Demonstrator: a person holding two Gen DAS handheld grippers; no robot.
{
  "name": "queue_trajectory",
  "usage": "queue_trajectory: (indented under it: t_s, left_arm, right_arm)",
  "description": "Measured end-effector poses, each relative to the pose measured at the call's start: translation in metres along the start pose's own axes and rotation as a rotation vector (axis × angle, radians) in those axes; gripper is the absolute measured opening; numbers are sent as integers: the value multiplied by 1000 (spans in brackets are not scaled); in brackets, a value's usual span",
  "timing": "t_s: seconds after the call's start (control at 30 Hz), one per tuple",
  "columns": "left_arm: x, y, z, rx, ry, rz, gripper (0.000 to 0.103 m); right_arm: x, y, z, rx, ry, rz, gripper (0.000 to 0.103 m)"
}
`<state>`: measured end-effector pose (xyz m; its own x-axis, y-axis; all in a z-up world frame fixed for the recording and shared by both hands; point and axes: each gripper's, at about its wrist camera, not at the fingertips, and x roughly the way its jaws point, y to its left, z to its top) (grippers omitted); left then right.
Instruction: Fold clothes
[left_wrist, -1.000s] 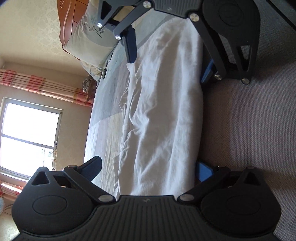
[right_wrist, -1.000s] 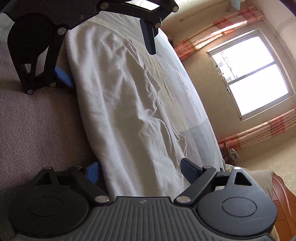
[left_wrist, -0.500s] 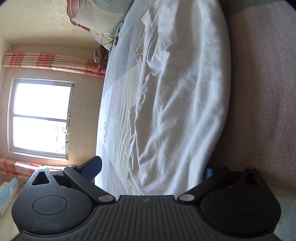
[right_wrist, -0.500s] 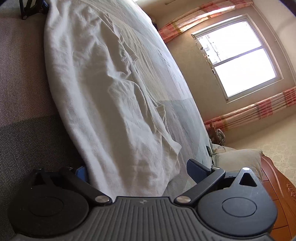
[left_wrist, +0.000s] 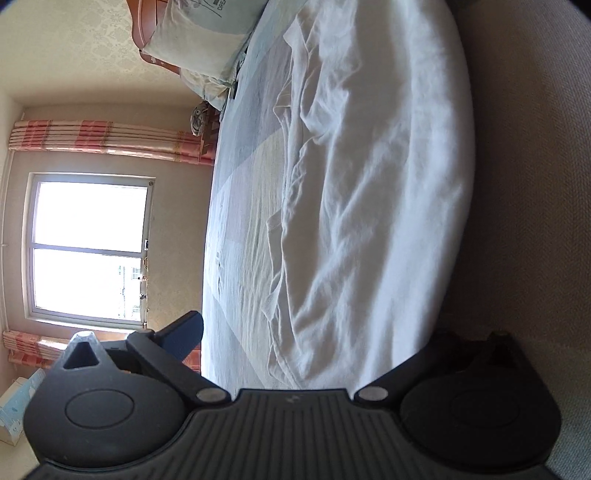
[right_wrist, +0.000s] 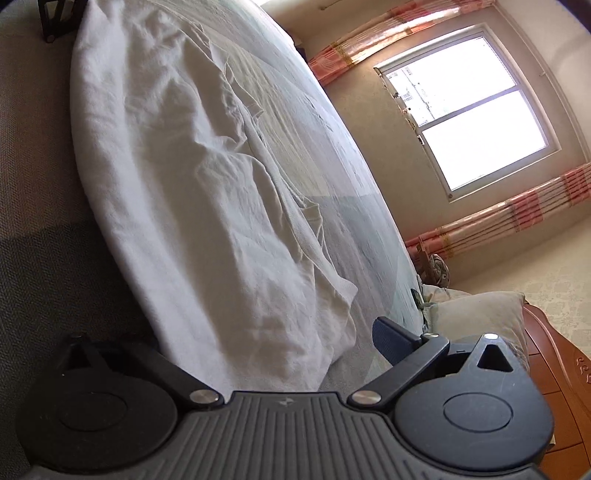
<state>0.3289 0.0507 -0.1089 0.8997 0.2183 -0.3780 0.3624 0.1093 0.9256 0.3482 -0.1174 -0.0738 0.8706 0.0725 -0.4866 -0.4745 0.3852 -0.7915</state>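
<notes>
My right gripper (right_wrist: 266, 332) is spread as wide as it goes, the jaws having just been opening, and nothing is pinched: the near end of the white garment (right_wrist: 207, 206) lies loose between them, one blue pad (right_wrist: 391, 338) clear above the bed, the other side tucked down in shadow by the cloth's edge. My left gripper (left_wrist: 321, 332) stands released too, one blue pad (left_wrist: 186, 334) out in free air over the bedside, the opposite finger dark and low against the bed cover (left_wrist: 535, 206) beside the garment (left_wrist: 369, 192).

The garment itself is laid out long and rumpled along the bed, a folded strip running away from both cameras, with a ribbed hem showing on its inner edge. It sits across the seam where the brownish woven cover meets the pale blue sheet (left_wrist: 240, 229).

Far up the right wrist view, a corner of my other gripper pokes in beside the cloth's far end. Beyond: a pillow (left_wrist: 199, 37) against a wooden headboard (right_wrist: 554, 369), a bright window (right_wrist: 469, 107), pink striped curtains (left_wrist: 103, 140), a tissue box (left_wrist: 14, 410) on the floor side.
</notes>
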Motion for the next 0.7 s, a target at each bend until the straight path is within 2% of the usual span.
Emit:
queue_trajectory:
  t_s: [0.1, 0.17, 0.2, 0.27, 0.33, 0.4, 0.43, 0.47, 0.5, 0.6, 0.7]
  left_arm:
    - [-5, -10, 7, 92, -31, 6, 89]
    - [-5, -15, 12, 130, -39, -11, 79]
    - [-5, -16, 13, 128, -34, -21, 73]
    - [-5, -20, 16, 111, -20, -36, 63]
    - [-5, -26, 16, 97, -7, -42, 50]
    - [-7, -35, 16, 95, 5, -55, 24]
    - [-8, -40, 15, 101, 10, -64, 17]
    - [-9, -45, 16, 111, 15, -74, 3]
    - [-9, -49, 15, 115, 18, -76, 0]
    - [-8, -49, 14, 92, 21, -71, 0]
    - [-9, -49, 13, 85, 24, -72, 0]
  right_arm:
    - [1, 9, 5, -73, -7, -9, 100]
    - [-2, 19, 11, -136, -23, -13, 89]
    - [-5, 26, 13, -171, -32, -10, 85]
    - [-10, 38, 15, -221, -46, -4, 68]
    - [-12, 45, 14, -234, -51, 2, 58]
    - [-12, 47, 13, -219, -52, -8, 56]
    - [-12, 46, 13, -209, -48, -9, 56]
    - [-11, 45, 14, -204, -43, -8, 55]
    - [-10, 45, 14, -206, -40, -7, 55]
    - [-5, 44, 19, -224, -32, 3, 54]
    - [-5, 52, 20, -262, -29, 32, 36]
